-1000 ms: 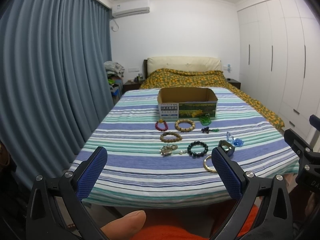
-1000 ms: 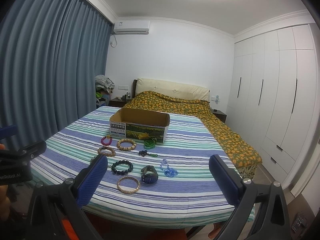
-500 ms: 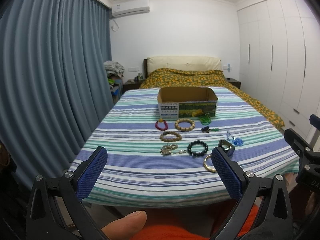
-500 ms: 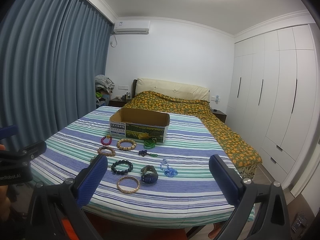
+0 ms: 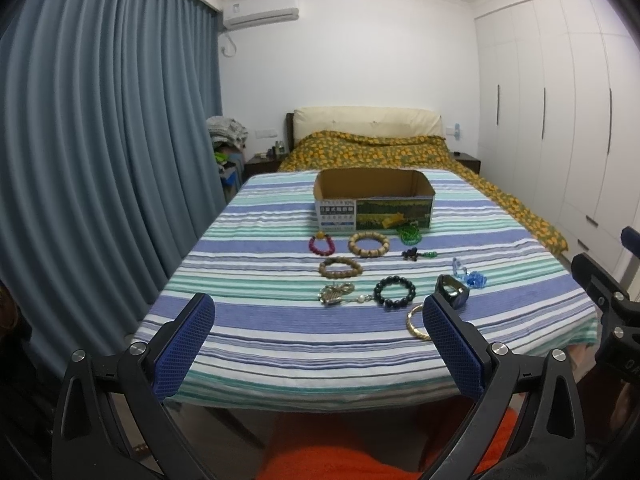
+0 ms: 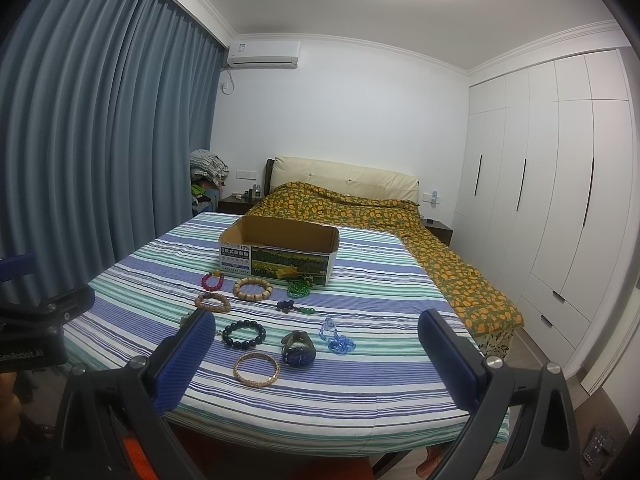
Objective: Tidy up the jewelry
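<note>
Both tongs [image 5: 318, 336] [image 6: 316, 344] gape, holding nothing; cardboard box [image 5: 374, 204] shows bare inner walls.

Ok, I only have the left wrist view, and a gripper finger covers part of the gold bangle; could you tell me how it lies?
Observer: In the right wrist view the gold bangle is a whole ring lying flat, close beside the watch.
Operator: Thank you. Is the right gripper holding anything?
Observer: No, the right gripper is open and empty.
Operator: And the watch's dial?
Observer: It is blue.
</note>
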Tool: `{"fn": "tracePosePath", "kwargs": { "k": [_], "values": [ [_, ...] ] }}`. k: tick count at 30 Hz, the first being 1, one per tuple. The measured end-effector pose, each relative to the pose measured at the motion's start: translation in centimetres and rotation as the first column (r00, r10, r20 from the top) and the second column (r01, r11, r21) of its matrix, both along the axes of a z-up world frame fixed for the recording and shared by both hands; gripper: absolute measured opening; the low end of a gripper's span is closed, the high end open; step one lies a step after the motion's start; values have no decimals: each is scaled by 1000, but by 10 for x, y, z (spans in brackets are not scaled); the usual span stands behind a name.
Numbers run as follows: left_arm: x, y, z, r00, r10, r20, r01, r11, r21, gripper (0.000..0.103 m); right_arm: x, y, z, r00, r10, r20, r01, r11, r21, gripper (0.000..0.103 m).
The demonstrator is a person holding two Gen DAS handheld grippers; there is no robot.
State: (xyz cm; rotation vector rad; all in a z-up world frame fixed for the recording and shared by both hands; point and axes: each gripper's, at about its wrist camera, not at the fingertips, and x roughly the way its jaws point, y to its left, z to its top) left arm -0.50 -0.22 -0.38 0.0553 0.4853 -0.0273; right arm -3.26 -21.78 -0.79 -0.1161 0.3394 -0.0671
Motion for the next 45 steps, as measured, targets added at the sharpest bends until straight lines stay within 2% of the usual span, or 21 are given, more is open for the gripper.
{"fn": "tracePosePath", "kwargs": {
  "k": [15,18,24,34,45],
  "values": [
    [3,-3,-1,1000,-18,-10,18,1000,5,103,0,0,0,1000,0,0,0,1000,0,103],
    [4,-2,-3,999,-24,-23,24,1000,7,103,-1,6,-14,1000,3,2,-3,1000,-2,103],
    [7,-2,-5,998,-46,-45,46,999,3,103,-1,6,-14,1000,2,-1,-2,1000,2,103],
    [7,5,-5,999,-6,-42,6,1000,-14,103,0,0,-8,1000,8,0,-8,1000,5,103],
    [5,4,-8,996,-72,-56,70,997,-27,103,0,-1,-5,1000,10,8,-10,1000,-1,103]
  ]
}}
